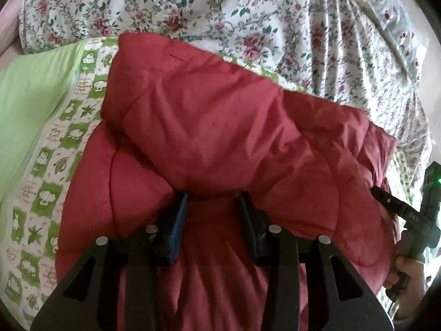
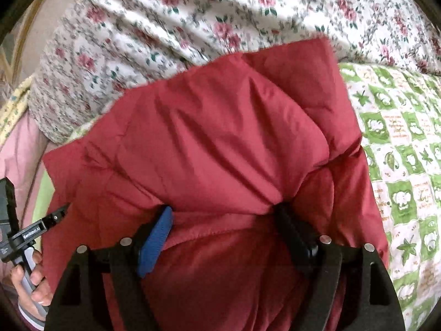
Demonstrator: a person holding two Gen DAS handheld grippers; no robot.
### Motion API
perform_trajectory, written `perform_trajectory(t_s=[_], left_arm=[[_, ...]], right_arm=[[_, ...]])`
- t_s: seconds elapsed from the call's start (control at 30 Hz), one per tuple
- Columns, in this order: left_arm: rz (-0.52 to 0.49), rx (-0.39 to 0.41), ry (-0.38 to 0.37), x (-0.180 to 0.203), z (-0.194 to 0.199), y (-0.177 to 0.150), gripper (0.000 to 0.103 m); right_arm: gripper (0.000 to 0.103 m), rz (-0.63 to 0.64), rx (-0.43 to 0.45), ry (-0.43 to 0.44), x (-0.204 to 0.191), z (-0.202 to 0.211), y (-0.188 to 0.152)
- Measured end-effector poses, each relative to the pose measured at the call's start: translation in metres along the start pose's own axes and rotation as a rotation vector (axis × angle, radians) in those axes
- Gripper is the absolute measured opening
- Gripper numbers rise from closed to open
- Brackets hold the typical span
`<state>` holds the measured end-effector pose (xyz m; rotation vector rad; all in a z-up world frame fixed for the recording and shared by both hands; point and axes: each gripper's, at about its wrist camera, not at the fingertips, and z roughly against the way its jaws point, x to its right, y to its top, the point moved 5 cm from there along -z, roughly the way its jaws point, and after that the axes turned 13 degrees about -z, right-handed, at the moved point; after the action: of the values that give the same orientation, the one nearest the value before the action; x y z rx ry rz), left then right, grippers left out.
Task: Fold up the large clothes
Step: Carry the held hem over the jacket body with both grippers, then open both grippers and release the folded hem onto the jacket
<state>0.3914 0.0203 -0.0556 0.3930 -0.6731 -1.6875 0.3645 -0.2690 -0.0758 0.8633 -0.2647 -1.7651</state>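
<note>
A puffy red quilted jacket (image 1: 220, 127) lies bunched on the bed and fills the middle of both views (image 2: 220, 143). My left gripper (image 1: 212, 201) is closed around a thick fold of its near edge, the cloth bulging over the fingertips. My right gripper (image 2: 223, 212) likewise clamps a thick fold of the jacket's edge. Each gripper shows at the side of the other's view: the right one at far right in the left wrist view (image 1: 397, 207), the left one at far left in the right wrist view (image 2: 41, 223).
A floral sheet (image 1: 248, 13) covers the bed behind the jacket (image 2: 193, 22). A green and white patterned bedspread (image 1: 55, 165) lies under the jacket (image 2: 399, 151). A plain green cloth (image 1: 30, 104) lies at left.
</note>
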Motion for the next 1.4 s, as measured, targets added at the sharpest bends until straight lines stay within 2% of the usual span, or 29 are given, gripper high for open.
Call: perform_trajectory(t_s=[0.17,0.23,0.47,0.57,0.77,0.97,1.2,1.4], left_arm=[[-0.004,0.017,-0.008,0.001,0.020,-0.005,0.037],[-0.002,0.029,-0.027,0.001,0.028,-0.006,0.046],[-0.003,0.063,-0.045,-0.003,0.049,-0.017,0.051],[0.011,0.085,-0.077,-0.005,0.058,-0.021,0.056],[0.028,0.112,-0.089,-0.017,0.076,-0.033,0.068],[0.080,0.131,-0.078,-0.042,0.084,-0.041,0.082],[0.184,0.100,-0.101,-0.076,0.073,-0.054,0.082],[0.253,0.060,-0.169,-0.089,0.054,-0.060,0.082]], right_arm=[[0.080,-0.022,0.040,0.024,0.002,0.034,-0.010],[0.080,-0.016,0.047,0.033,0.005,0.047,-0.016],[0.080,-0.040,0.043,0.037,0.024,0.071,-0.027],[0.080,-0.046,0.044,0.046,0.031,0.080,-0.031],[0.080,-0.080,0.065,0.036,0.051,0.097,-0.030],[0.082,-0.143,0.060,0.027,0.075,0.099,-0.026],[0.082,-0.218,0.008,0.096,0.089,0.087,-0.031],[0.083,-0.294,-0.041,0.144,0.098,0.072,-0.032]])
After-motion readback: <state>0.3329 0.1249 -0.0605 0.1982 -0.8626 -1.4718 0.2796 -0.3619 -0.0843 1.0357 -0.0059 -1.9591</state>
